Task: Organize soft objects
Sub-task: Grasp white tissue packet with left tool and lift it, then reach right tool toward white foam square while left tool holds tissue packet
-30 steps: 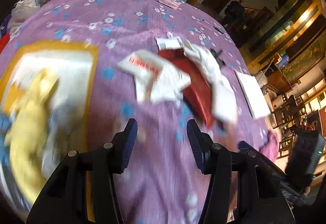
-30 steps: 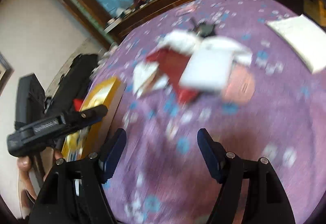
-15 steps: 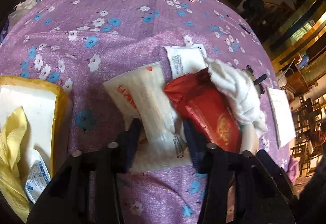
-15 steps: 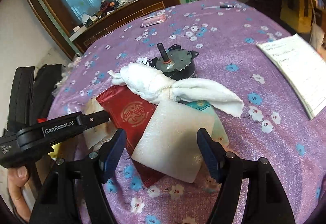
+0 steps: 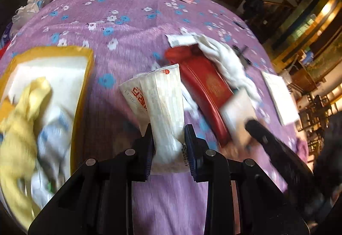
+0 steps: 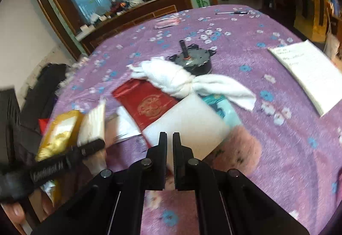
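Observation:
My left gripper [image 5: 168, 128] is shut on a white tissue pack [image 5: 159, 98] with red print and holds it above the purple cloth; the pack also shows in the right wrist view [image 6: 94, 122]. A yellow box [image 5: 81, 76] with a yellow cloth [image 5: 23, 111] in it lies to the left. My right gripper [image 6: 170, 138] is shut on the near edge of a white foam sheet [image 6: 188, 123]. A knotted white towel [image 6: 179, 81], a red pouch [image 6: 147, 102] and a pink fluffy item [image 6: 241, 147] lie around the sheet.
A black motor [image 6: 192, 59] stands behind the towel. A notepad [image 6: 307, 72] lies at the right, a pen [image 6: 230, 13] and a pink packet [image 6: 166, 22] at the far side. A teal packet [image 6: 224, 108] lies under the sheet.
My left gripper shut on the tissue pack and lifted it toward the yellow box. My right gripper moved forward and shut on the foam sheet's edge.

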A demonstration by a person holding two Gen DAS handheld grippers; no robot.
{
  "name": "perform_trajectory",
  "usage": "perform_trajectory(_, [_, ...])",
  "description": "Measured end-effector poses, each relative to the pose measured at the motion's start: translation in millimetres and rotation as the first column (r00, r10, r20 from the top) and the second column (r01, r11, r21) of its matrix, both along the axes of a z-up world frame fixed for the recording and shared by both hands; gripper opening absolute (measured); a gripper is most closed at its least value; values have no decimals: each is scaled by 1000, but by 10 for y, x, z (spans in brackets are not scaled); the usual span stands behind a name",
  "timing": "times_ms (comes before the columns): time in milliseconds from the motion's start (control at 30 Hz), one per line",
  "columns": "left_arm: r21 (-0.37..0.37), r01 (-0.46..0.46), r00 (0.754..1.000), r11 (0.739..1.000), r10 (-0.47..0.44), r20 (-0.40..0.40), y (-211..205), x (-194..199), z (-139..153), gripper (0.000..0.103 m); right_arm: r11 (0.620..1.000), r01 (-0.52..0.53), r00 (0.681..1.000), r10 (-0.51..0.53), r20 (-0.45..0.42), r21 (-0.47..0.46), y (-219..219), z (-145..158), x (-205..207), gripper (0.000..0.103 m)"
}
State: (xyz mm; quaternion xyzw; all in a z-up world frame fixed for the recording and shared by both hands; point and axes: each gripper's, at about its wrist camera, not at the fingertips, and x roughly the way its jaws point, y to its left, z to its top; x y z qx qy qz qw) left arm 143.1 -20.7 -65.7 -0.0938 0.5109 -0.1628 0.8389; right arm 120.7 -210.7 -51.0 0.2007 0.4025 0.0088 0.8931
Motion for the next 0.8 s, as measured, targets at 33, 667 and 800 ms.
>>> perform_trajectory(33, [-11, 11, 1000, 1000, -11, 6, 10, -107, 23, 27, 999, 0, 1000, 0, 15, 33, -12, 1, -37, 5])
perform_trajectory(667, [-71, 35, 998, 997, -32, 45, 364, -981, 26, 27, 972, 22, 999, -29, -29, -233, 316, -100, 339, 40])
perform_trajectory(800, [-77, 25, 999, 997, -23, 30, 396, -1009, 2, 27, 968, 35, 998, -46, -38, -250, 306, -111, 296, 11])
